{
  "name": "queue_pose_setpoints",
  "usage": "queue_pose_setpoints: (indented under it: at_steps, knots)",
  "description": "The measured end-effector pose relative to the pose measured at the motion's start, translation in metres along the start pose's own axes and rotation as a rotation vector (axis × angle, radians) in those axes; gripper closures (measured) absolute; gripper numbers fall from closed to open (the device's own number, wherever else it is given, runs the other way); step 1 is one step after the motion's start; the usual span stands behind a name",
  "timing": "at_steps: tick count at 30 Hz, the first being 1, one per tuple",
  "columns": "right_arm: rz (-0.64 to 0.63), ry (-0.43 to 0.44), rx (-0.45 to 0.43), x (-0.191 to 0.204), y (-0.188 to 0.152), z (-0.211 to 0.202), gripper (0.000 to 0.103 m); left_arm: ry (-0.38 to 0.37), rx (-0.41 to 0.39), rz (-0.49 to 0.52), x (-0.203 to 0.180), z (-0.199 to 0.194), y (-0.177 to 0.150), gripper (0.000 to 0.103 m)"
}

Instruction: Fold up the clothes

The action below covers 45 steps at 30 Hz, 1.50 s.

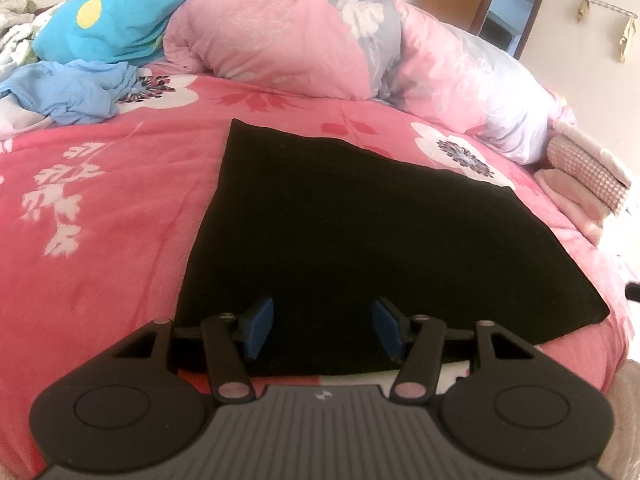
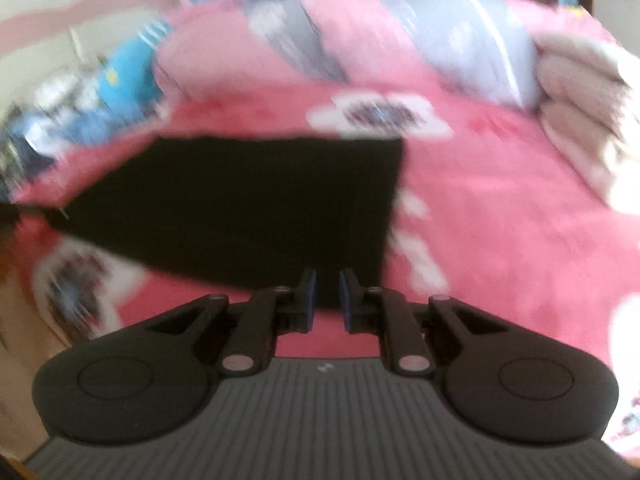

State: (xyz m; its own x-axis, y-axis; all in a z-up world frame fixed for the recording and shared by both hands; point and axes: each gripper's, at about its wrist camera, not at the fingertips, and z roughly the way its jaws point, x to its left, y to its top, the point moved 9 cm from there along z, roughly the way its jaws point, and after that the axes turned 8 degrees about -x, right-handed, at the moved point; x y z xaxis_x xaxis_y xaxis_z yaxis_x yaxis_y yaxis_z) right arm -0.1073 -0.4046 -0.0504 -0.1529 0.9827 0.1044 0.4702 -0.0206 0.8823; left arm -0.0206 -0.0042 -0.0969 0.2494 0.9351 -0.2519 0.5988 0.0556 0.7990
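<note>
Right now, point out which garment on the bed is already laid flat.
The black garment, spread flat on the pink floral bedspread in front of both claws. The light blue garment and turquoise striped one lie crumpled beyond it.

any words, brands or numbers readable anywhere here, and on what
No readable text in either view.
Left gripper body: a small pale logo mark, a symbol, not letters.
Right gripper body: the same mark, too blurred to read.
Turquoise garment: white stripes and a yellow dot, no lettering.

No legible text or labels anywhere
</note>
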Motion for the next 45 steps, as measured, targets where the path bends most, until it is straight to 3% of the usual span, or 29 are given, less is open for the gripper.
queue_pose_setpoints:
  at_steps: [6,10,16,19,24,25,27,33,37,39,45]
  knots:
    - [-0.022,0.084,-0.004,0.055,0.002,0.052,0.084,0.026,-0.01,0.033,-0.007,-0.012,0.008,0.046]
    - [-0.03,0.034,0.079,0.064,-0.029,0.072,0.084,0.027,-0.02,0.064,-0.016,-0.013,0.018,0.046]
    - [0.129,0.01,0.057,0.053,-0.046,0.035,0.081,0.038,-0.006,0.119,-0.035,0.002,0.028,0.044]
    - [0.163,-0.014,0.028,0.049,-0.042,0.018,0.078,0.073,0.012,0.145,-0.042,0.011,0.028,0.033]
    - [0.16,-0.031,-0.05,0.049,-0.001,0.019,0.039,0.13,0.041,0.189,-0.055,0.027,0.028,0.009]
    - [0.159,-0.03,-0.059,0.051,0.006,0.024,0.036,0.142,0.046,0.198,-0.058,0.031,0.028,0.007]
    - [0.164,-0.034,-0.058,0.054,0.017,0.036,0.02,0.165,0.058,0.216,-0.063,0.037,0.028,0.006]
    - [0.134,-0.084,-0.006,0.076,0.028,0.068,0.014,0.233,0.149,0.187,-0.057,0.052,0.01,0.0]
    - [0.083,-0.142,0.041,0.087,0.024,0.084,0.012,0.242,0.127,0.206,-0.057,0.05,0.006,0.0]
    - [0.066,-0.171,0.05,0.09,0.024,0.088,0.002,0.239,0.129,0.195,-0.055,0.05,0.005,0.0]
    - [0.021,-0.272,0.063,0.09,0.026,0.096,0.001,0.234,0.127,0.169,-0.053,0.049,0.005,0.0]
